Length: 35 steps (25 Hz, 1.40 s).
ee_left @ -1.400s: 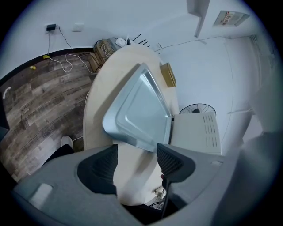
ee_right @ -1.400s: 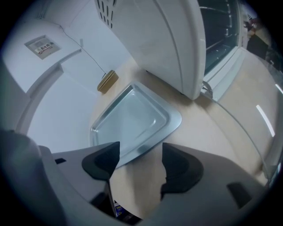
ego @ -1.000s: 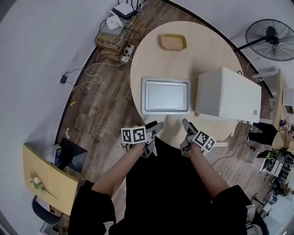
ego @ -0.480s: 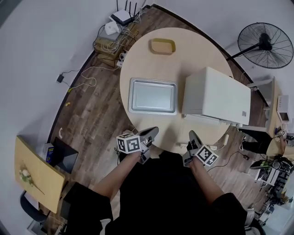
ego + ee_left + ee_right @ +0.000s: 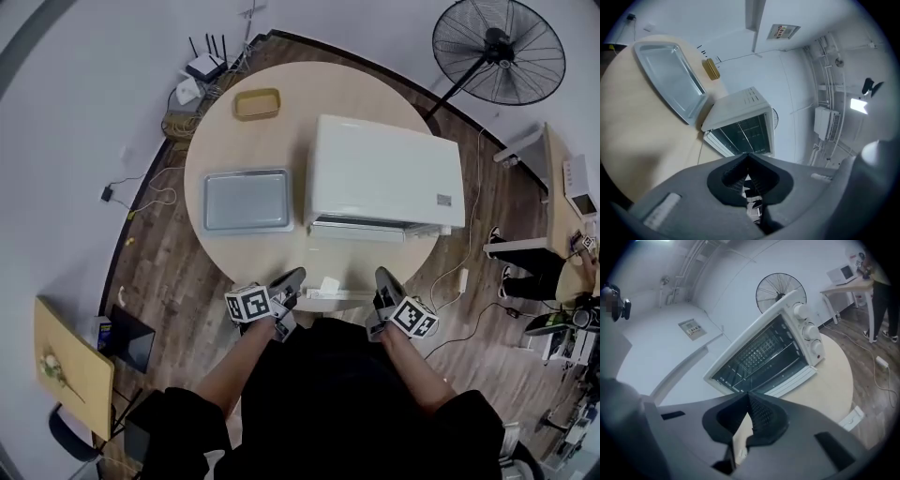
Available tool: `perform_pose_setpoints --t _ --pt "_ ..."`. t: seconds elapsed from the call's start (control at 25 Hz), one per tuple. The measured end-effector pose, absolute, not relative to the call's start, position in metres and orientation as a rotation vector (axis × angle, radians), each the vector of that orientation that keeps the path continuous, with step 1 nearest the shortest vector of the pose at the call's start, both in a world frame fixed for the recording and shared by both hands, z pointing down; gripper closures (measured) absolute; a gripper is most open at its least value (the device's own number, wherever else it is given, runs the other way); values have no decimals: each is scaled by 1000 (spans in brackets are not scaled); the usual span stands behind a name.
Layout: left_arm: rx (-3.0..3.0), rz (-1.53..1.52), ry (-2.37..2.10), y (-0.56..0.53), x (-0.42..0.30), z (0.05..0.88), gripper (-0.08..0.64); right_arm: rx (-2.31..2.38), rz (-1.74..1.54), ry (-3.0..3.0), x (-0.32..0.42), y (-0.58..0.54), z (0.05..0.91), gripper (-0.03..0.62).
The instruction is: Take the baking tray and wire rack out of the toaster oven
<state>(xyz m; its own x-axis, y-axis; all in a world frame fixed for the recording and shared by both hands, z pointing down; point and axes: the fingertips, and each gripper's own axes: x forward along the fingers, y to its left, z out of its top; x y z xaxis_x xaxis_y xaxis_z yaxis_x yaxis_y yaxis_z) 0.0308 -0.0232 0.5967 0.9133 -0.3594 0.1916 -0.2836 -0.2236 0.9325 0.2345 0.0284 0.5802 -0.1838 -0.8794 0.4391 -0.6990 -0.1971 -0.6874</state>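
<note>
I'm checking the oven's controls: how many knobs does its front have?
3: top knob, middle knob, bottom knob, in a column at the toaster oven's right end.

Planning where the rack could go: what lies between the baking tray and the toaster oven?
Just a narrow strip of bare table between baking tray and toaster oven, clearest in the head view.

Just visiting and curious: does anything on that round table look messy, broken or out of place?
Nothing stands out. The baking tray lies flat and empty on the table beside the toaster oven, and the wire rack sits inside behind the glass. No spills or damage show. Only the cables on the floor beyond look untidy.
</note>
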Motion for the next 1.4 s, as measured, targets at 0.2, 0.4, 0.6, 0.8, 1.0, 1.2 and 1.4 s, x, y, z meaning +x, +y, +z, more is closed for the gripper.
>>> perform_pose_setpoints --t 0.2,0.4,0.6,0.8,1.0,1.2,1.4 --pt "1782 -217 -602 -16 87 590 541 -1740 -1349 1866 289 56 589 591" --pt "1743 -264 -702 -9 126 585 541 -1684 -1343 1790 335 66 587 591" --pt "1740 -286 -711 -13 148 578 540 -1648 -1330 1715 344 55 585 589" --pt "1740 -343 -742 -32 166 579 540 -1613 -1301 1699 348 33 580 589" --pt "1728 -411 -737 -50 183 585 538 -1650 -1262 1675 352 9 587 563" --pt "1616 -483 -744 -72 194 606 404 -1559 -1275 1591 355 -24 600 434" --pt "1595 -527 -768 -99 197 613 356 -1533 -1247 1535 361 -50 610 397"
